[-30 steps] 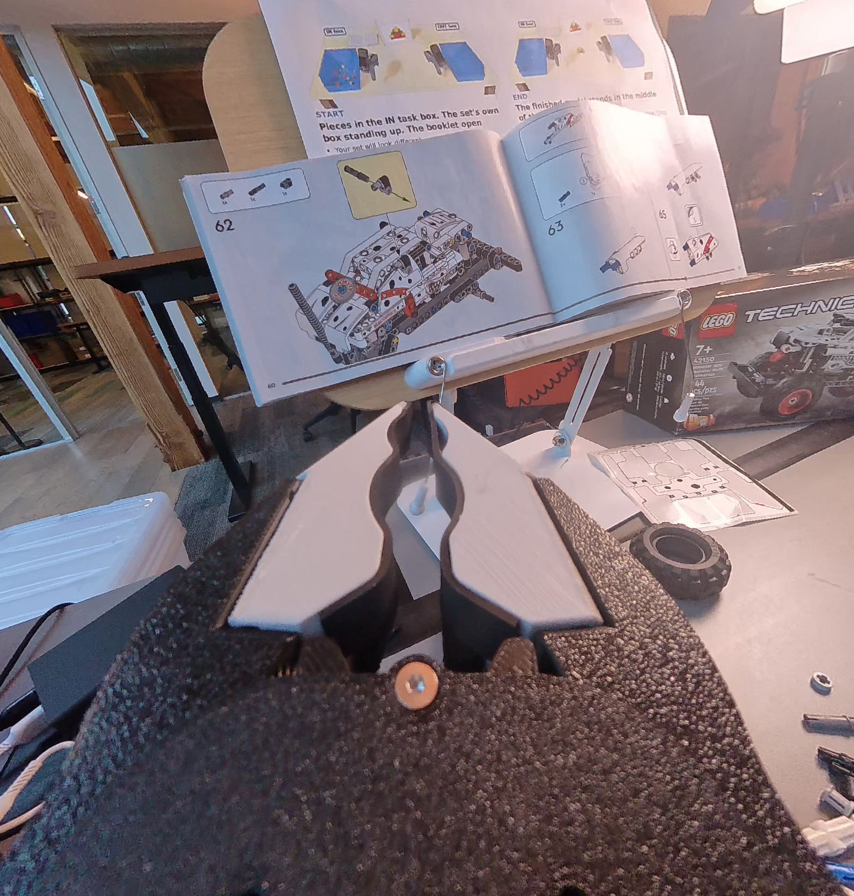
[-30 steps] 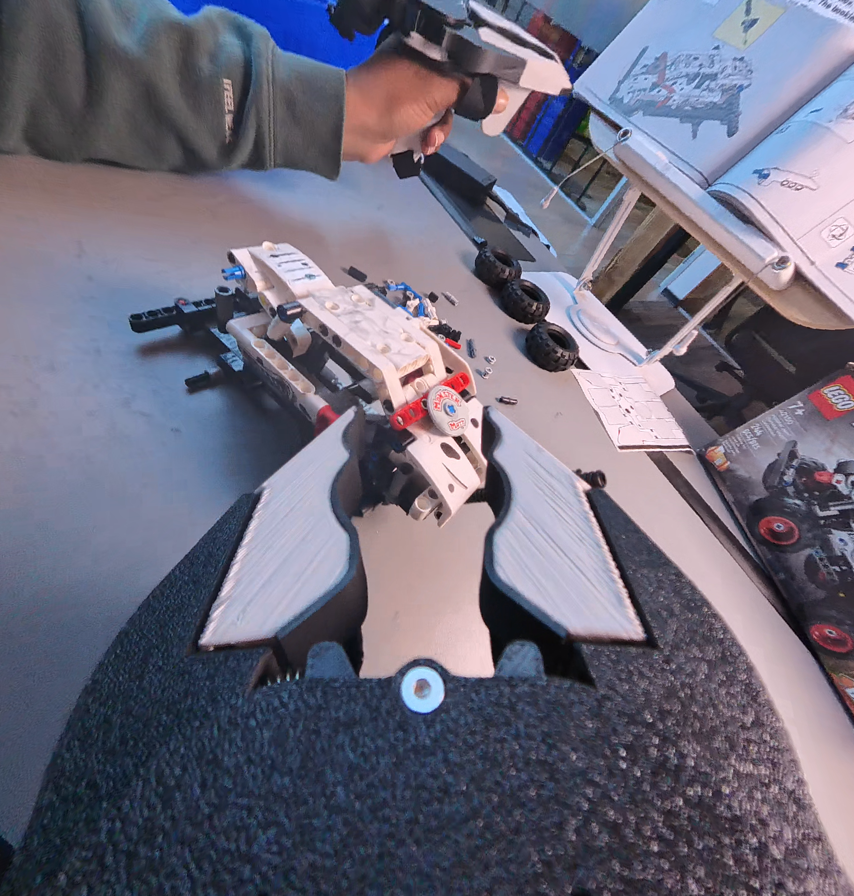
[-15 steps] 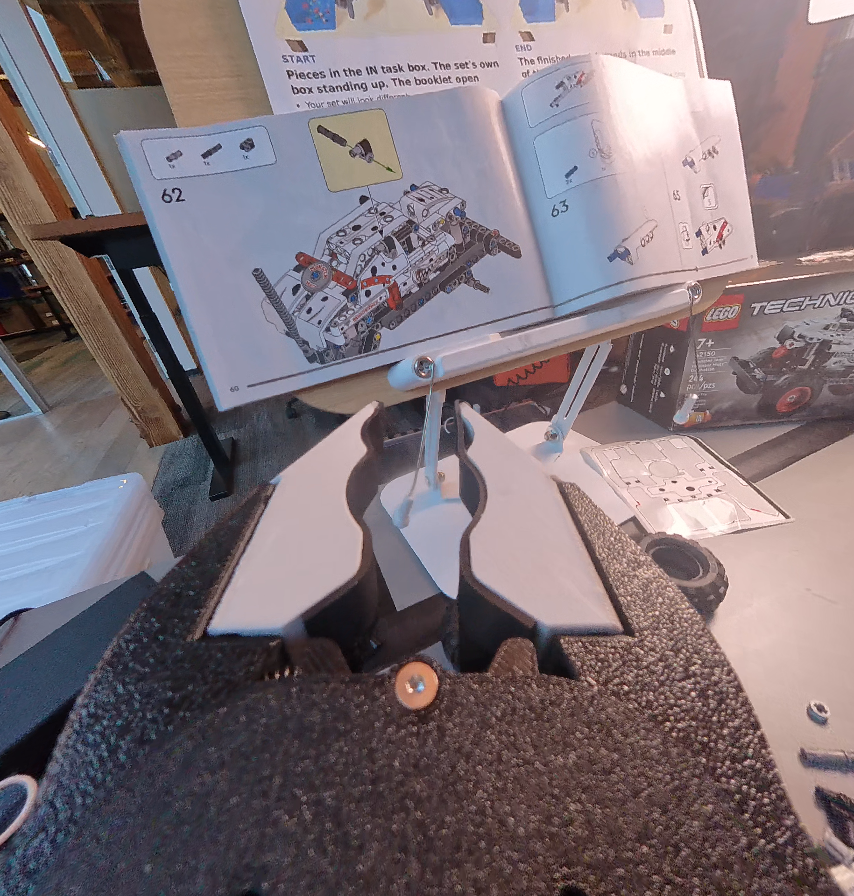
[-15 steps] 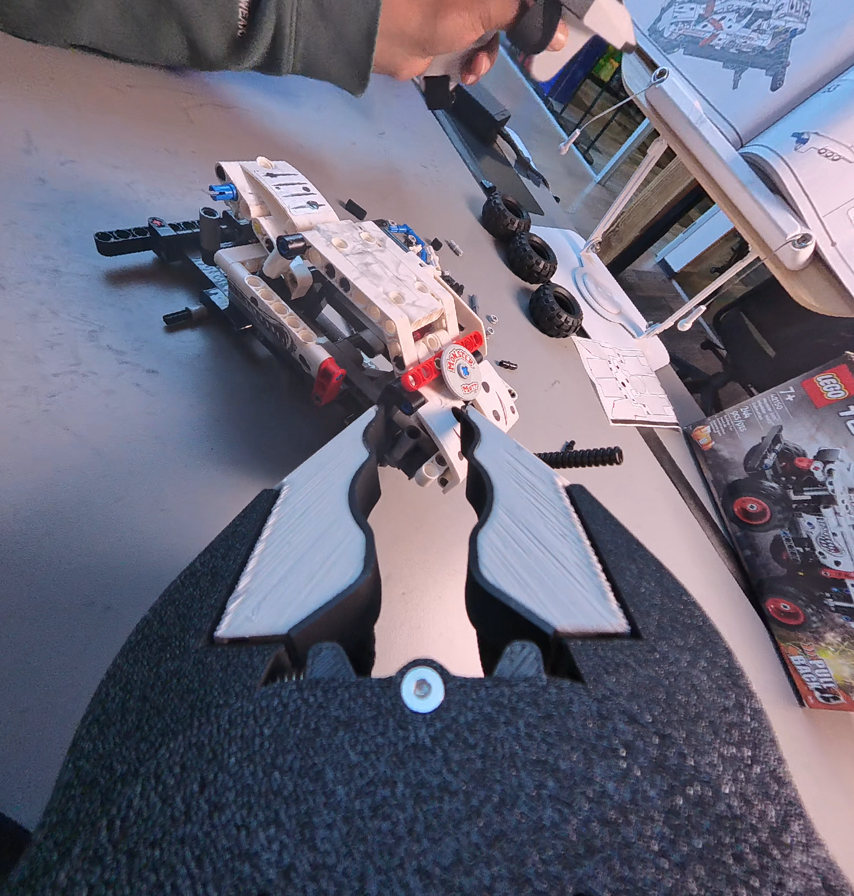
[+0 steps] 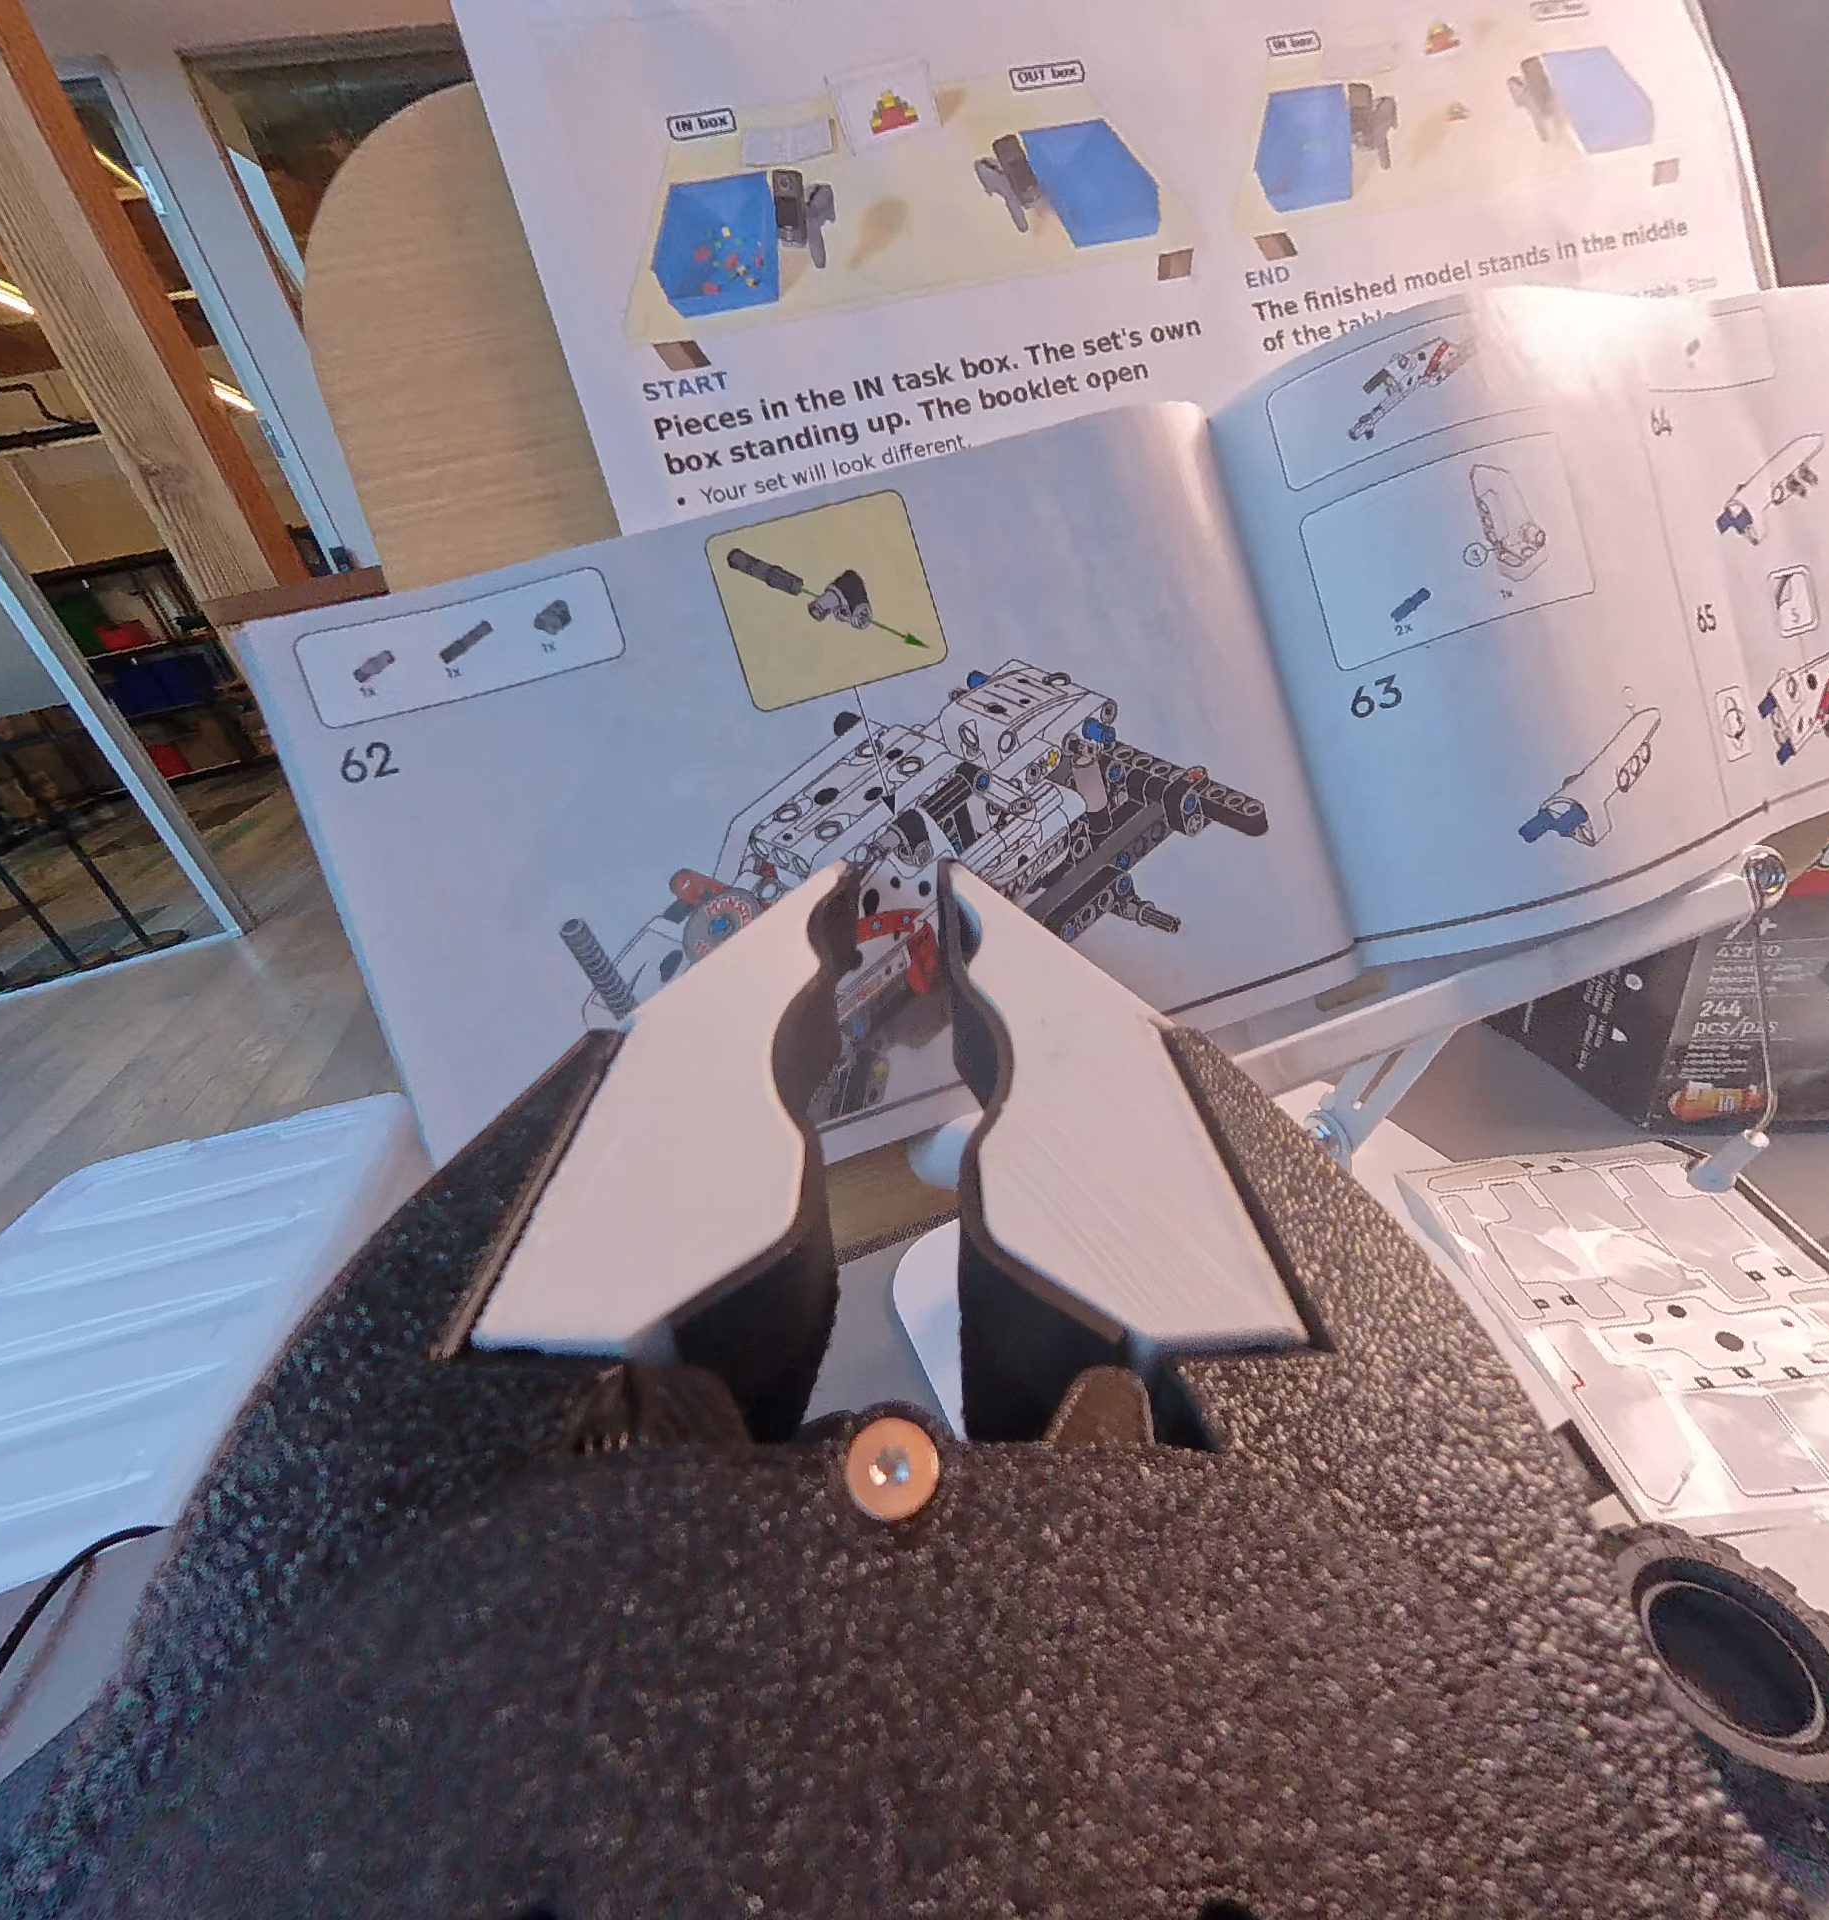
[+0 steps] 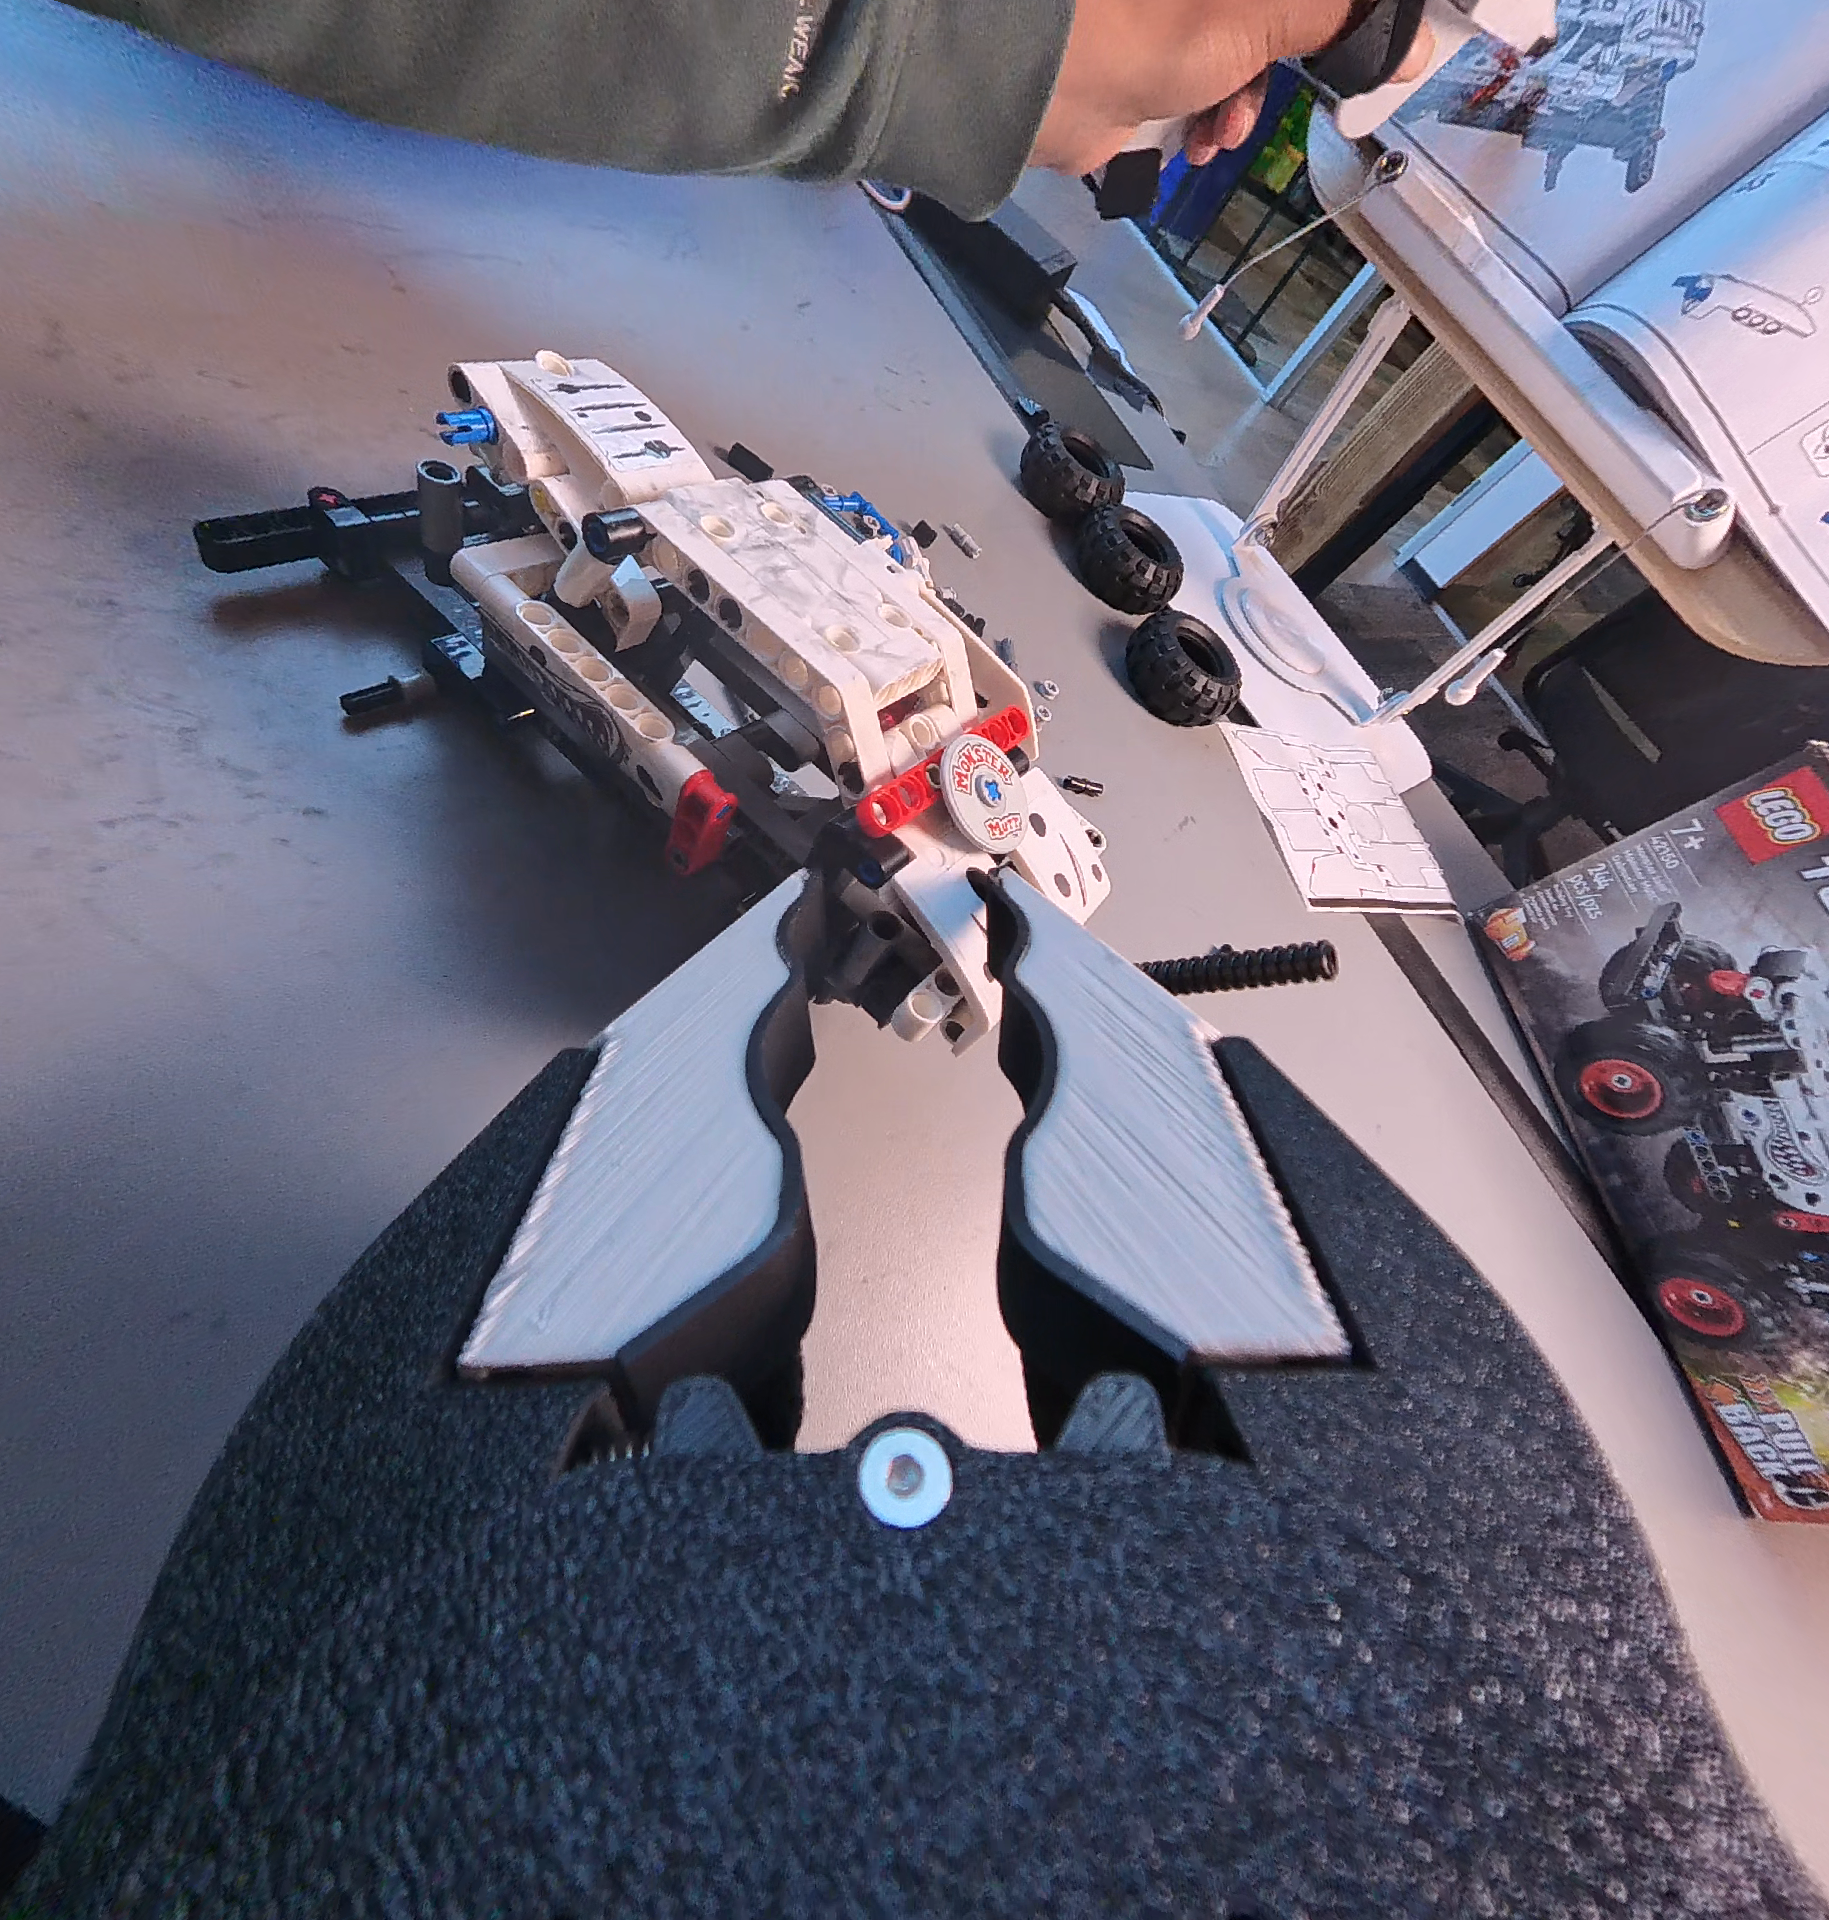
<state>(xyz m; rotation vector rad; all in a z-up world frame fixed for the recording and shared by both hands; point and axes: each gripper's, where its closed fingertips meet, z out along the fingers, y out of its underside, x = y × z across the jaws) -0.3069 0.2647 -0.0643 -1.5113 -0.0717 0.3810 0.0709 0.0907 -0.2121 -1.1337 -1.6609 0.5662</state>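
Observation:
In the right wrist view, a half-built white, black and red brick truck model (image 6: 785,592) lies on the grey table (image 6: 214,935). My right gripper (image 6: 894,894) is closed on the model's white front end, with a finger on each side. In the left wrist view, my left gripper (image 5: 897,883) is raised in front of an open instruction booklet (image 5: 536,831) on a white stand (image 5: 1512,966). Its fingers are slightly apart with nothing between them. A sleeved arm (image 6: 681,73) holds that gripper near the booklet (image 6: 1616,83).
Three black tyres (image 6: 1128,559), a black spring (image 6: 1242,961), small loose parts (image 6: 957,535), a sticker sheet (image 6: 1336,821) and the set's box (image 6: 1720,1039) lie right of the model. The left wrist view shows one tyre (image 5: 1741,1673), the sticker sheet (image 5: 1637,1299) and a white plastic lid (image 5: 141,1299). One gripper's finger ends stand about 45 centimetres off the other's.
My right gripper has moved in and narrowed from wide open onto the model's front end. My left gripper has risen and moved closer to the booklet, its fingers opening slightly.

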